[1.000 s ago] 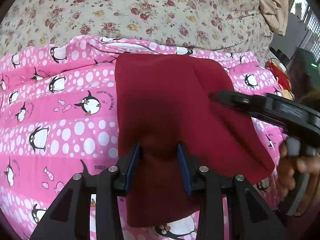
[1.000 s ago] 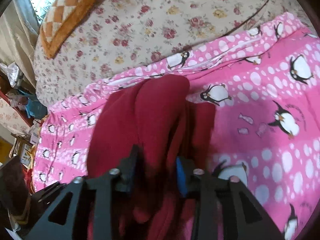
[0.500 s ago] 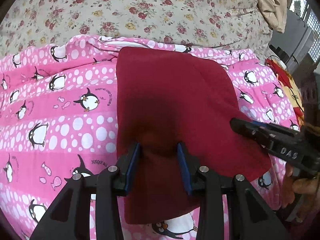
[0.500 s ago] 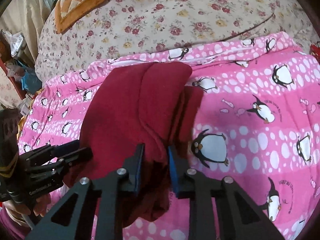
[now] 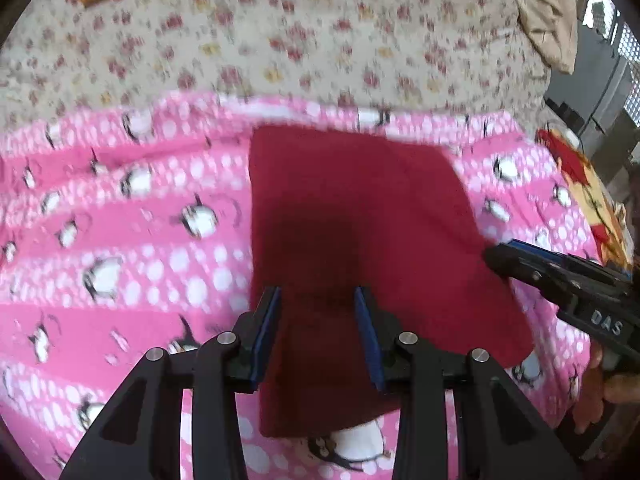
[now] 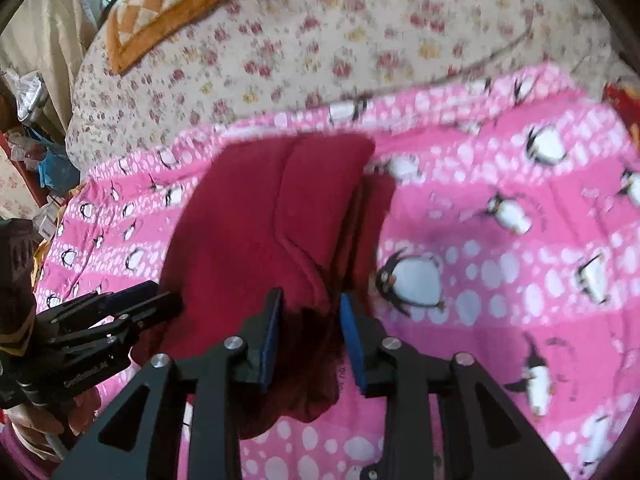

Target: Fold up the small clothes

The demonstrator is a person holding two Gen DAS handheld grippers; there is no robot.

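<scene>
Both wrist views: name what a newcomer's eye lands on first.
A folded dark red garment lies mid-frame on a pink penguin-print blanket, which covers a floral bedspread. Each pair of tongs, left and right, stands open over the garment's near edge. An orange checked cushion sits far back.

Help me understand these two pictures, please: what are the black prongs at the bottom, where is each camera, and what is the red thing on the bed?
No robot here: a person holds a two-finger gripper in each hand, each with a fisheye camera looking along its fingers. One picture comes from the left gripper, the other from the right gripper; each also shows in the other's view. Both are open, poised over a dark red garment, folded in layers, lying on a pink penguin blanket. Behind is a floral bedcover with an orange checked cushion. Nothing is held.
</scene>
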